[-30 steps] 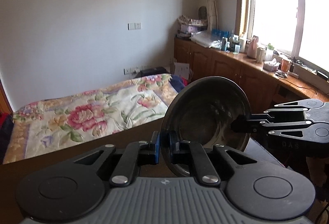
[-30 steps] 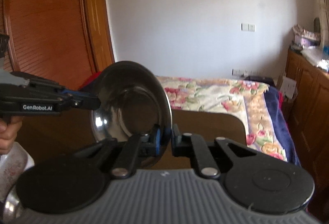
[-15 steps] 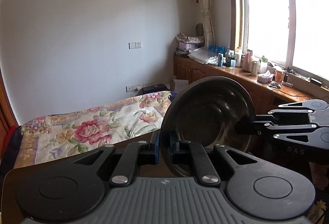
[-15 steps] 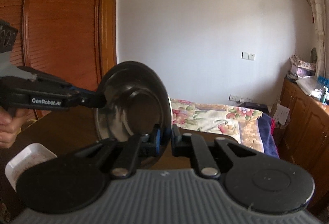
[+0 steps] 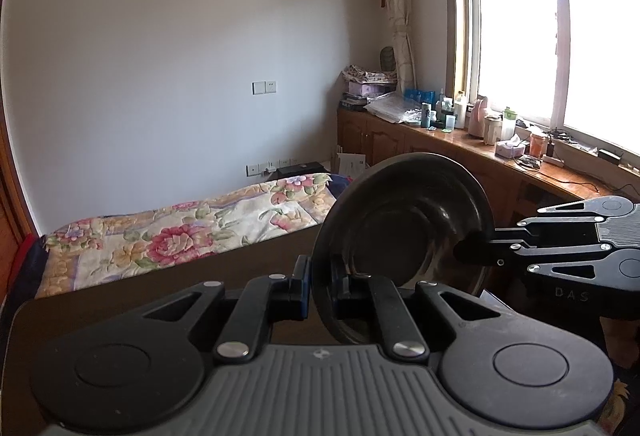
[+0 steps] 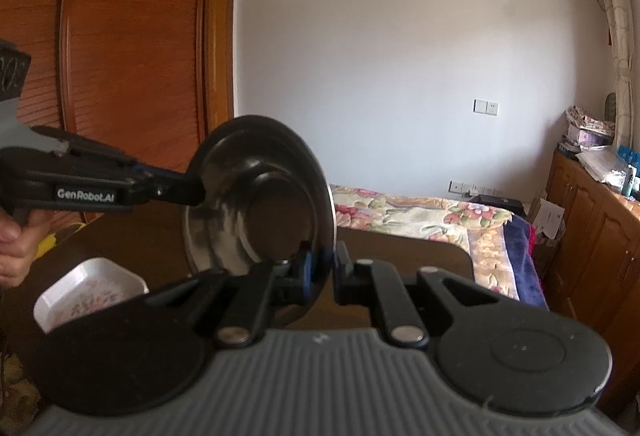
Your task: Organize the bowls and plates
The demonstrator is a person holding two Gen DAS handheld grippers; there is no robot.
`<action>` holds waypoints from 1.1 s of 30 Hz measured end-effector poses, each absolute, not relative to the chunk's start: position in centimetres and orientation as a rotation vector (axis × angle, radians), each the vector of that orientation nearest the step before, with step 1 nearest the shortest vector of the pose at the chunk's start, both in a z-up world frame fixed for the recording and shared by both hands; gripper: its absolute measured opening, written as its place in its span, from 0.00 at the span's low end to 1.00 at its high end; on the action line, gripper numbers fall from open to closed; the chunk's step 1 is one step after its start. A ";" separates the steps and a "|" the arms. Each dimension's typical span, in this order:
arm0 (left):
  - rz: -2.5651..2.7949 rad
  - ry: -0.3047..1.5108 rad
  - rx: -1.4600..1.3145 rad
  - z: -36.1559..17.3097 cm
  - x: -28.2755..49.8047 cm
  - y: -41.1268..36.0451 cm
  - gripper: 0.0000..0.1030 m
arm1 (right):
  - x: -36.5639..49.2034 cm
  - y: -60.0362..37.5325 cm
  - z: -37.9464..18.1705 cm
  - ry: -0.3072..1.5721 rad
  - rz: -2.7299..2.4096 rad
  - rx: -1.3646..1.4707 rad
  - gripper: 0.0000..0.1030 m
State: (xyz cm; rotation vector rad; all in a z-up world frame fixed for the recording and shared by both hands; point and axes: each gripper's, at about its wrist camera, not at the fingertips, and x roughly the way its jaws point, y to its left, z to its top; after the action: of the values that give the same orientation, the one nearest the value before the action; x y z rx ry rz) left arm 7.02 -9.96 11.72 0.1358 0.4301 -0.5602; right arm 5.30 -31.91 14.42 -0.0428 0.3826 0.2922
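A shiny steel bowl (image 5: 404,232) hangs on edge in the air above the dark table (image 5: 160,288), tilted nearly upright. My left gripper (image 5: 320,276) is shut on its lower rim, and my right gripper (image 5: 466,252) pinches the opposite rim from the right. The right wrist view shows the same steel bowl (image 6: 256,204) from its underside. There my right gripper (image 6: 326,268) is shut on the rim and my left gripper (image 6: 194,192) clamps it from the left. A white square dish (image 6: 92,288) with a flower pattern sits on the table below.
A person's hand (image 6: 16,248) holds the left gripper's handle. Beyond the table lies a bed with a floral cover (image 5: 180,232). A wooden cabinet (image 5: 432,148) crowded with bottles runs under the window on the right. Wooden wardrobe doors (image 6: 132,56) stand at the left.
Both grippers have carried the bowl sideways and the views have tipped upward, so the air conditioner shows. The white dish has come into the right wrist view. Both grips are unchanged.
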 end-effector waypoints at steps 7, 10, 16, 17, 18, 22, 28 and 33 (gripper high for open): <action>-0.568 0.464 0.147 10.5 5.4 -9.7 0.19 | 4.0 -31.5 12.9 0.405 0.292 -0.026 0.11; -0.574 0.473 0.141 10.4 5.3 -9.4 0.19 | 2.9 -31.4 12.6 0.410 0.296 -0.016 0.11; -0.568 0.480 0.149 9.6 4.4 -9.1 0.20 | 1.9 -30.8 12.6 0.409 0.299 -0.040 0.11; -0.566 0.487 0.148 9.3 4.3 -8.9 0.20 | 1.7 -30.7 12.5 0.410 0.299 -0.043 0.11; -0.563 0.491 0.151 9.0 4.2 -8.9 0.20 | 1.4 -30.4 12.3 0.412 0.301 -0.049 0.11; -0.546 0.523 0.160 7.6 3.4 -8.7 0.20 | 0.9 -29.8 11.3 0.434 0.309 -0.060 0.11; -0.533 0.548 0.163 6.2 2.7 -8.0 0.20 | 0.7 -29.1 9.7 0.472 0.320 -0.060 0.12; -0.528 0.581 0.155 5.5 3.1 -7.6 0.20 | 0.7 -28.5 9.4 0.485 0.328 -0.064 0.12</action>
State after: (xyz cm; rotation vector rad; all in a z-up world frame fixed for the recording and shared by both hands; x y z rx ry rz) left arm 3.10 -7.60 5.48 0.1552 0.5806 -0.5281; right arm 0.65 -28.47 9.44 -0.0644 0.4853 0.3284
